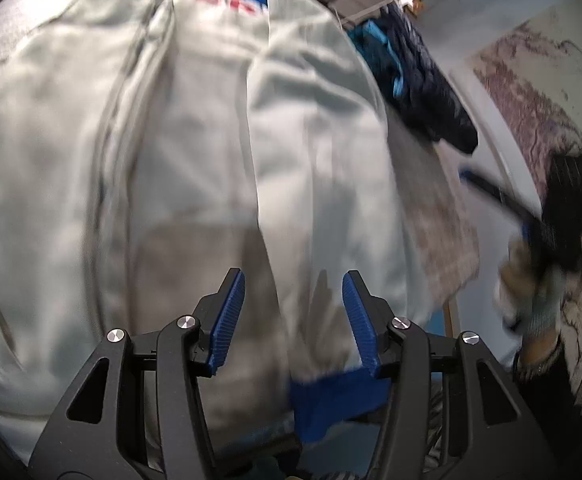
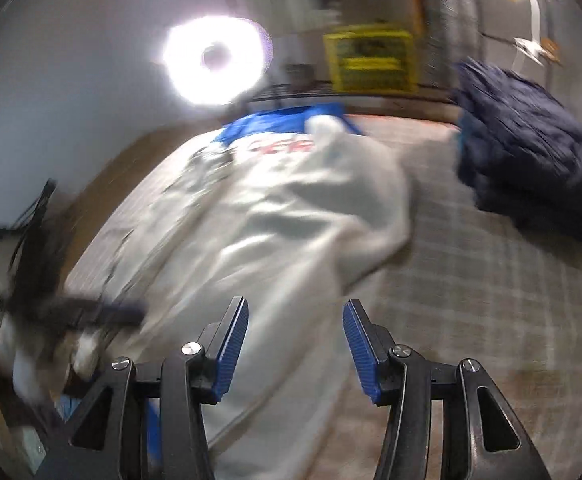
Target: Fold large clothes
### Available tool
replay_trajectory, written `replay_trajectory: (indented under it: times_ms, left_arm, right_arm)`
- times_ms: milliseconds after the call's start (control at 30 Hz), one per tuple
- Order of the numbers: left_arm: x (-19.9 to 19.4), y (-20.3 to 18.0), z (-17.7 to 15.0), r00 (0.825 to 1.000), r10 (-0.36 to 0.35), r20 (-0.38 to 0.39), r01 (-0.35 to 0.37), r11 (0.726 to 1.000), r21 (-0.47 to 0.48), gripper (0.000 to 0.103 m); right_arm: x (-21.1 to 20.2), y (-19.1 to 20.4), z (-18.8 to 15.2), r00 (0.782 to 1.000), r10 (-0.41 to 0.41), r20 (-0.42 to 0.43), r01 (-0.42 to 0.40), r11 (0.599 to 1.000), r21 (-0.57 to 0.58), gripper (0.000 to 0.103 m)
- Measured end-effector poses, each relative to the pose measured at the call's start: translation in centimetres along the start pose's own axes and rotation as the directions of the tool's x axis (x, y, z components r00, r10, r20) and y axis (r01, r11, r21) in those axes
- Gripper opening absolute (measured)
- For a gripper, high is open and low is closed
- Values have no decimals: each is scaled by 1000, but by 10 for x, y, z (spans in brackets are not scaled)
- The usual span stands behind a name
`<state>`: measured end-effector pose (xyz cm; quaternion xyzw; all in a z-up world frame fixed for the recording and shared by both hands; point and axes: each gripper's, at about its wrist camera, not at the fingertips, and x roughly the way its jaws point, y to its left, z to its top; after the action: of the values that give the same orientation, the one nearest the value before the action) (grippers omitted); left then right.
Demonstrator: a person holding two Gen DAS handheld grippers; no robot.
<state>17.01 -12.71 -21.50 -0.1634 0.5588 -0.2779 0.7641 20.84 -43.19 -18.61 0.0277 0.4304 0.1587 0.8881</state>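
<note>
A large white jacket (image 1: 195, 152) with blue trim and red lettering lies spread on a checked grey cloth (image 1: 439, 216); it also shows in the right wrist view (image 2: 275, 236). My left gripper (image 1: 293, 296) is open and empty, just above the jacket's near end, with a blue cuff (image 1: 331, 400) below the fingers. My right gripper (image 2: 295, 328) is open and empty above the jacket's near edge. The right gripper appears blurred in the left wrist view (image 1: 531, 216), off the cloth's right side. The left gripper shows blurred in the right wrist view (image 2: 71, 312).
A dark navy padded garment (image 2: 531, 152) with light blue lining lies in a heap at the far right of the cloth; it also shows in the left wrist view (image 1: 423, 84). A ring light (image 2: 215, 60) and a yellow crate (image 2: 371, 60) stand behind.
</note>
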Motion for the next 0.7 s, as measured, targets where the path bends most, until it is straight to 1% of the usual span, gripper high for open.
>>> replay_trajectory:
  times_ms: [100,167,200,233,300,400,433,467,500,533,567,600,633,700]
  left_arm:
    - [13,-3,-12,999,38,-31,-37,999,18,52]
    - [15,-7,-16,999,50,-13,-49,998,43,52]
    - [15,-9,-16,999,51,-13,-50,997,56,50]
    - [16,-11,-16,999,43,-17,-42,997,64,33]
    - [21,-12,-17,998,43,-39,-41,997,71,9]
    - [28,-15,-21,998,53,-41,-49,994,93,3]
    - [28,-16,-22,998,51,-40,-47,994,96,2]
    - [27,-17,-23,998,45,-38,-41,995,96,1]
    - [25,-17,-24,999,32,-37,-29,996,90,1]
    - [23,-17,-24,999,24,-36,-21,996,86,0]
    - [19,-18,-25,999,19,-33,-16,997,80,0]
    - [16,-18,-26,999,14,-30,-12,997,74,0]
    - [11,-21,-28,1000,-1,-27,2,998,65,0]
    - [1,-31,-36,1000,-22,-18,23,997,74,0]
  right_arm:
    - [21,-35,11,1000,3,-20,-1,994,107,52]
    - [40,-57,19,999,19,-34,-12,981,194,53]
    - [49,-66,23,999,25,-36,-16,973,231,53]
    - [51,-74,23,999,29,-37,-19,968,251,53]
    - [68,-89,31,999,23,-43,-10,956,293,53]
    - [92,-108,40,998,35,-55,-14,936,353,52]
    - [99,-111,43,997,41,-60,-16,930,367,49]
    - [108,-116,46,997,47,-68,-18,925,380,42]
    - [113,-117,48,996,58,-67,-28,922,387,24]
    - [119,-118,50,995,73,-68,-40,918,394,13]
    - [122,-118,52,995,73,-70,-39,918,396,9]
    - [123,-117,54,995,64,-72,-31,920,390,3]
    - [122,-114,57,996,41,-76,-9,927,375,0]
    - [113,-106,71,998,-7,-61,26,944,328,0]
